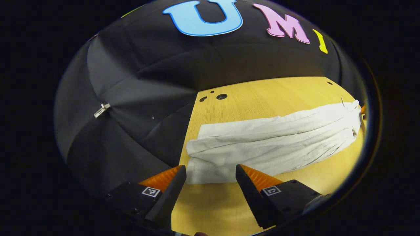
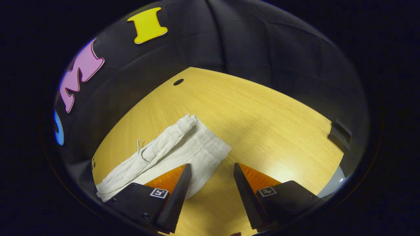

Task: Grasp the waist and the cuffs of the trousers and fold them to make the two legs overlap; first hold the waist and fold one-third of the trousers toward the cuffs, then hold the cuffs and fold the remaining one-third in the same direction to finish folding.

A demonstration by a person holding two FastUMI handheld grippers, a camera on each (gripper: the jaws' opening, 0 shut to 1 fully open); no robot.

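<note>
In the left gripper view, the left gripper (image 1: 211, 173) hangs with fingers spread and empty just short of the cuffs (image 1: 197, 157) of the white trousers (image 1: 269, 137), which lie on the wooden table (image 1: 262, 91). Their long axis runs away to the right toward the gathered waist (image 1: 351, 118).

In the right gripper view, the right gripper (image 2: 210, 172) is likewise released, gripping nothing, poised over the near corner of the waist (image 2: 203, 147). Each hand looks nearest its own end

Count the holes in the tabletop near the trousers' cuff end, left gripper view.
3, clustered at the table's far corner: a large hole, a mid-size hole and a small hole. The trousers may hide others.
</note>
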